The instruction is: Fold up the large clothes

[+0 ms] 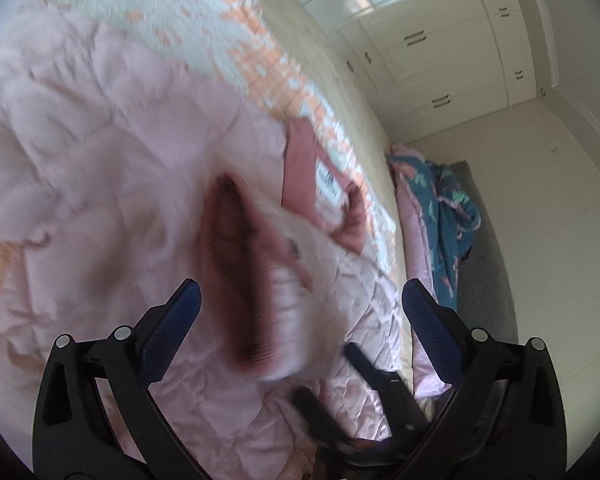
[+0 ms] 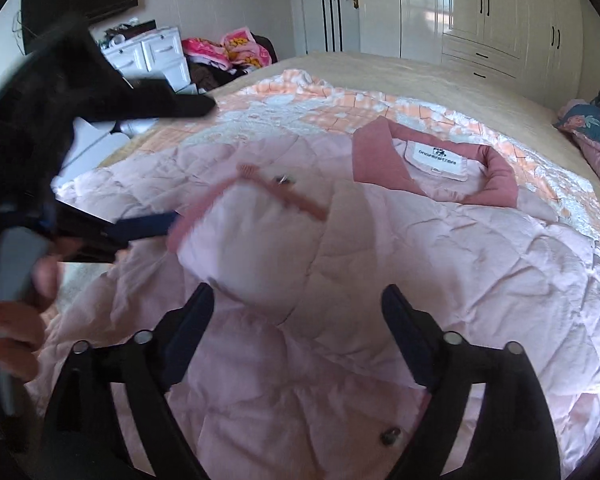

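Pink quilted fabric fills both views: a large padded jacket (image 2: 439, 264) lies spread across the bed (image 2: 399, 76), on top of an orange-and-white patterned blanket (image 2: 331, 108) that shows along the jacket's far side. Its darker pink collar (image 2: 379, 156) points toward the far edge of the bed, with a white label (image 2: 435, 160) sewn inside the neck. A sleeve (image 2: 256, 240) with a darker pink cuff is folded in over the jacket's front and looks blurred. A round button (image 2: 389, 437) sits on the fabric near the bottom of the right wrist view.

The right claw (image 2: 298, 304) hovers over the jacket, its two fingers spread wide and released, nothing pinched between them; the sleeve end lies just beyond the tips. The left claw (image 1: 300, 300) is also spread wide, with the blurred sleeve cuff (image 1: 244, 276) in the gap between its fingers and not pressed by either pad. In the right wrist view the left claw's blue pad (image 2: 144, 228) reaches toward the sleeve from the left, and a hand (image 2: 24, 312) grips its handle at the picture's left edge.

Past the bed's far side stand white wardrobes (image 2: 479, 12), a white drawer unit (image 2: 148, 56) and a heap of bright clothes (image 2: 240, 50). A blue patterned quilt (image 1: 447, 216) lies bunched beside the bed's far side.
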`<state>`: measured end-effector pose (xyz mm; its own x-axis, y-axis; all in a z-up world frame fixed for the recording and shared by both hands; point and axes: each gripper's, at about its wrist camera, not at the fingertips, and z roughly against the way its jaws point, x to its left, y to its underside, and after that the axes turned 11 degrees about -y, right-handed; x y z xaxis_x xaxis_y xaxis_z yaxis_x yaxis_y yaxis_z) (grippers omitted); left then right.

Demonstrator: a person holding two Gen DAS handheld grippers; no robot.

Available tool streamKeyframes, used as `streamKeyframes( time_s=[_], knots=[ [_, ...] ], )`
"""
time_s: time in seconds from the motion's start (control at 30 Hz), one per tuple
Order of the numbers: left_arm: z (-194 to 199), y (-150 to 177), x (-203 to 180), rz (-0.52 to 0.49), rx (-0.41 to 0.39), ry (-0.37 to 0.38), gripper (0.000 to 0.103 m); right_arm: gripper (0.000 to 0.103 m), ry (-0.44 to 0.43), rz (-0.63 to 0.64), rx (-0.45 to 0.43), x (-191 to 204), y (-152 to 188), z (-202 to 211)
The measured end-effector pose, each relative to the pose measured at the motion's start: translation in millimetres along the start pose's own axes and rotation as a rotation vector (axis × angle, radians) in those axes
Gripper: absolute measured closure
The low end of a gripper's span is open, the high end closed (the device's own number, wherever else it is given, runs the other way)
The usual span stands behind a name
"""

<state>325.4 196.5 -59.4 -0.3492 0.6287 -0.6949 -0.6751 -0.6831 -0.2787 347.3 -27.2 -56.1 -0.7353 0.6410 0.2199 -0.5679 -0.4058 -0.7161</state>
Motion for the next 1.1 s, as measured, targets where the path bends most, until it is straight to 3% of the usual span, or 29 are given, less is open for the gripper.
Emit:
streamKeyframes(
  time_s=[0.07, 0.23, 0.27, 0.3, 0.33, 0.4, 0.47, 0.6, 0.83, 1.1],
  knots=[
    [-13, 5, 0, 0.009, 0.034, -0.008, 0.008, 0.016, 0.011, -0.034, -0.015, -17, 5, 17],
    [-32, 18, -7, -0.072, 0.033, -0.148, 0.013, 0.017, 0.148, -0.127, -0.042, -74, 18, 54],
    [-35, 20, -9, -0.094, 0.026, -0.161, 0.03, 0.017, 0.173, -0.159, -0.052, -87, 20, 62],
    [-38, 22, -15, -0.142, 0.008, -0.206, 0.056, 0.017, 0.188, -0.183, -0.063, -98, 21, 68],
    [-40, 24, -20, -0.186, -0.007, -0.254, 0.067, 0.017, 0.21, -0.21, -0.074, -110, 23, 77],
    [-41, 25, -25, -0.245, -0.024, -0.27, 0.085, 0.017, 0.256, -0.246, -0.091, -130, 25, 88],
    [-33, 24, -28, -0.27, -0.054, -0.267, 0.093, 0.017, 0.268, -0.273, -0.1, -145, 24, 95],
    [-7, 13, -36, -0.335, -0.164, -0.308, 0.093, 0.017, 0.255, -0.321, -0.098, -165, 23, 99],
    [-19, 10, -10, -0.303, -0.093, -0.389, 0.09, 0.017, 0.26, -0.377, 0.026, -189, 33, 68],
    [-33, 14, -11, -0.336, -0.076, -0.445, 0.08, 0.017, 0.284, -0.421, 0.049, -199, 50, 49]
  ],
)
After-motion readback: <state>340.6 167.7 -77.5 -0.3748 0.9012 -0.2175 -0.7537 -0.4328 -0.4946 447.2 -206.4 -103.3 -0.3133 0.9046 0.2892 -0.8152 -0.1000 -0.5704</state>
